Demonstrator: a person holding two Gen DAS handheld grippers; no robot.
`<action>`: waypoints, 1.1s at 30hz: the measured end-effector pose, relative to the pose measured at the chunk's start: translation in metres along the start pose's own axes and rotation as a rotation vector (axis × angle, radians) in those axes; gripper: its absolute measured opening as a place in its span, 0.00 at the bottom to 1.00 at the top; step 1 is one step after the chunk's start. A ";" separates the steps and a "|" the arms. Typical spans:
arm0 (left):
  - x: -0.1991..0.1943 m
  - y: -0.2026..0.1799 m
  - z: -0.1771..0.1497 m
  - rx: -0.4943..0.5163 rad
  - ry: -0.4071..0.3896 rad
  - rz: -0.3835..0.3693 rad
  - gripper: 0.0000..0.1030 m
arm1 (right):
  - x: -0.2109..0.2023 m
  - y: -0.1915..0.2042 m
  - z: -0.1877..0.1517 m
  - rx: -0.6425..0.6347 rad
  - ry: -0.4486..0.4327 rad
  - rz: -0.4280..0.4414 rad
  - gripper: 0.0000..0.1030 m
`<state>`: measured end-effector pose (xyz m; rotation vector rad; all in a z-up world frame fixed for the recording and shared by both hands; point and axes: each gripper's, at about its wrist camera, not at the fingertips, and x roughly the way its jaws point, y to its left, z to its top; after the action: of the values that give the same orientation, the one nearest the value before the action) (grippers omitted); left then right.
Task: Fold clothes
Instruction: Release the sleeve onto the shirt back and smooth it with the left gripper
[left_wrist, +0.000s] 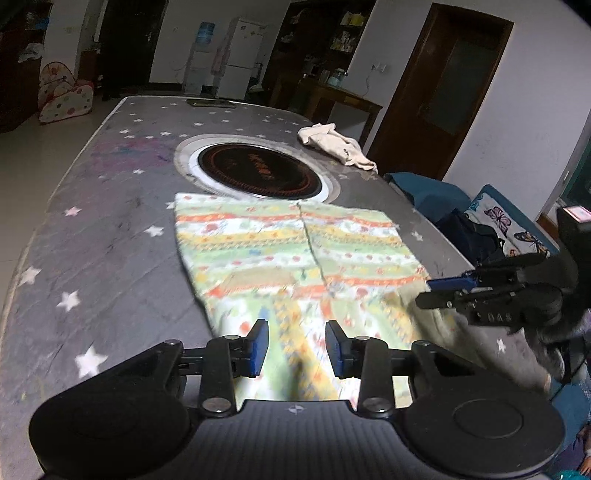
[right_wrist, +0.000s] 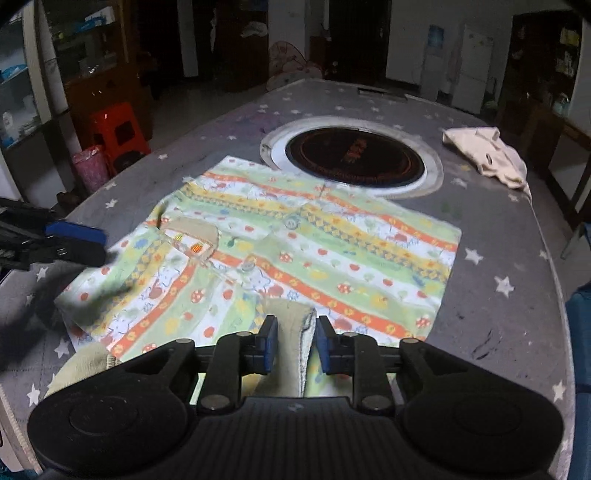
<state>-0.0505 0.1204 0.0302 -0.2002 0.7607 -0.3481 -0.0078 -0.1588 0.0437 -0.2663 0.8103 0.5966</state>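
A child's striped shirt (left_wrist: 295, 251) in green, yellow, orange and white lies flat on the grey star-patterned table (left_wrist: 110, 229). It also shows in the right wrist view (right_wrist: 314, 251). My left gripper (left_wrist: 297, 347) is open just above the shirt's near sleeve part. My right gripper (right_wrist: 293, 343) is open, with a beige collar fold (right_wrist: 295, 332) between its fingers, not clamped. The right gripper also shows in the left wrist view (left_wrist: 428, 291), and the left gripper in the right wrist view (right_wrist: 99, 243).
A round black induction hob (left_wrist: 258, 173) is set in the table just beyond the shirt. A crumpled cream garment (left_wrist: 336, 142) lies at the table's far right (right_wrist: 491, 155). A blue sofa (left_wrist: 480, 218) stands to the right, red stools (right_wrist: 118, 129) to the left.
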 end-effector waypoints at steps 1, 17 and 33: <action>0.005 0.000 0.002 -0.002 0.007 -0.001 0.36 | -0.001 0.001 -0.001 -0.009 -0.008 0.003 0.21; 0.037 0.011 0.002 -0.039 0.070 0.046 0.36 | 0.001 0.009 -0.001 -0.032 -0.070 0.029 0.21; 0.025 -0.002 -0.004 -0.002 0.064 0.068 0.42 | 0.012 0.012 -0.012 -0.051 0.030 0.085 0.28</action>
<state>-0.0366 0.1083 0.0122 -0.1655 0.8295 -0.2905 -0.0159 -0.1492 0.0268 -0.2892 0.8390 0.6952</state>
